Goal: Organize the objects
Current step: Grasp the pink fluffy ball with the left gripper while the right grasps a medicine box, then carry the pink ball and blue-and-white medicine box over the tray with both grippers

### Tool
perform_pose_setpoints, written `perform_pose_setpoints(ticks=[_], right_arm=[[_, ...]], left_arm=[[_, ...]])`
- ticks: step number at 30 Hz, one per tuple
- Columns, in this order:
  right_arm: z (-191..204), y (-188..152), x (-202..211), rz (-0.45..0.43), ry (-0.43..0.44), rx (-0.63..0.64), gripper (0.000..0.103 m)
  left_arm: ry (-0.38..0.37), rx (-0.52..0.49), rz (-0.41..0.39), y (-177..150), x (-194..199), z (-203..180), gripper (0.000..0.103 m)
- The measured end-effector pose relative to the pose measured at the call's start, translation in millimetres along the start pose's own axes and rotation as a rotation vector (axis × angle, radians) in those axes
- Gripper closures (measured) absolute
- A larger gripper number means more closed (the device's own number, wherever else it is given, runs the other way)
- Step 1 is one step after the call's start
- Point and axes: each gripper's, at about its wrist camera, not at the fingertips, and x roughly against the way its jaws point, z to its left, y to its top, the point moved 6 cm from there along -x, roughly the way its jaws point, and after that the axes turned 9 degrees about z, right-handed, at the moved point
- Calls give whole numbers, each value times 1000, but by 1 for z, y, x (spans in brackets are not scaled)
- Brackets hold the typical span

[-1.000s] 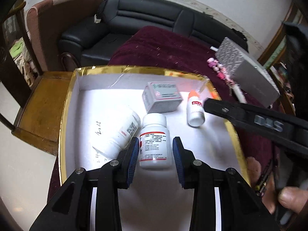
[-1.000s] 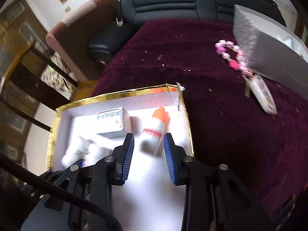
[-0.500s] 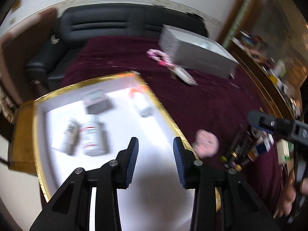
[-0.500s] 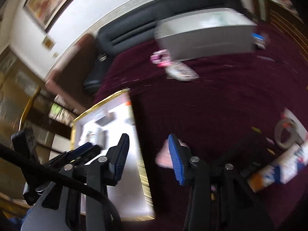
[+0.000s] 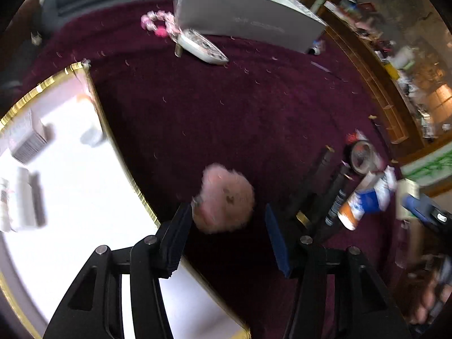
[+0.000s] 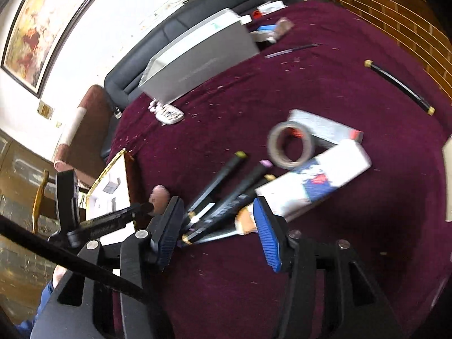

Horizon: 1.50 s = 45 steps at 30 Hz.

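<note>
Pink pompom (image 5: 224, 201): lay on the maroon tablecloth (image 5: 226, 107), just beside the gold-rimmed tray (image 5: 118, 152), blurred in the left wrist view.
Left gripper (image 5: 228, 234): jaws stood apart with nothing between them, the pompom in the gap just ahead of the blue pads (image 5: 275, 237); whether a pad touched it could not be told.
Right gripper (image 6: 217, 231): jaws spread wide and empty, poised above the near ends of the black markers (image 6: 226, 195).
Markers: a loose bundle on the cloth, near ends by the right gripper's left finger, coloured caps pointing toward the tape roll (image 6: 291, 145).
Tape roll: lay flat on the cloth, touching a white and blue box (image 6: 313, 180) and a grey carton (image 6: 325, 125) behind it.
Tray: white inside, gold edge, at the left edge of the table; it held a small grey box (image 5: 26, 137) and white bottles (image 5: 19, 200), too blurred to read.
Silver box (image 5: 243, 14): large, at the far side of the table near the black sofa (image 6: 180, 34).
Pink bead string (image 5: 156, 24): beside the silver box, touching a white oval case (image 5: 202, 46).
Black stick with gold tips (image 6: 399, 86): alone at the right edge of the cloth, well apart from the markers.
Framed painting (image 6: 42, 28): hung on the white wall above the sofa.
</note>
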Motion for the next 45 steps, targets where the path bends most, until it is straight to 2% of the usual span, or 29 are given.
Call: perform_pose_setpoints(ticks=[3, 5, 7, 9, 13, 18, 20, 22, 23, 24, 28, 31, 32, 36, 39, 42, 44, 45], right_arm=[[-30, -1, 15, 0, 14, -82, 44], [-48, 0, 19, 8, 14, -142, 44], [-63, 1, 19, 25, 0, -197, 42], [-75, 4, 12, 54, 3, -258, 39], [-84, 10, -10, 116, 15, -364, 38], [-86, 27, -40, 156, -112, -423, 38], [-87, 30, -48, 159, -195, -395, 36], [-87, 25, -53, 170, -162, -366, 42], [-90, 22, -50, 164, -161, -352, 52], [-92, 19, -45, 170, -177, -320, 72], [-98, -4, -29, 240, -185, -207, 71], [-89, -37, -20, 315, -170, -66, 71], [-86, -46, -19, 335, -195, -28, 71], [-75, -69, -22, 336, -254, 85, 71], [-72, -75, -31, 329, -307, 142, 65], [-75, -78, -37, 322, -339, 170, 65], [-77, -77, -37, 283, -356, 188, 72], [-77, -78, -37, 278, -356, 193, 72]], left_arm=[[94, -30, 52, 5, -20, -9, 49], [154, -82, 10, 6, -25, -20, 49], [187, -86, 27, 1, -35, -26, 57], [253, -108, -19, -6, -35, -34, 70], [241, -73, -29, -25, -31, -44, 71], [254, -76, -24, -45, -26, -47, 71], [246, -80, -23, -52, -23, -48, 71], [241, -97, -18, -60, -23, -56, 71], [236, -101, -18, -63, -22, -58, 71], [228, -103, -16, -68, -21, -60, 71], [152, -117, 0, -89, -16, -73, 71], [133, -150, -14, -109, -11, -80, 71], [142, -156, -16, -114, -10, -81, 71], [118, -155, 0, -123, -13, -86, 70], [159, -190, -20, -125, -14, -91, 65], [201, -232, -55, -130, -16, -100, 56], [195, -216, -82, -130, -15, -98, 57], [191, -211, -88, -129, -15, -97, 65]])
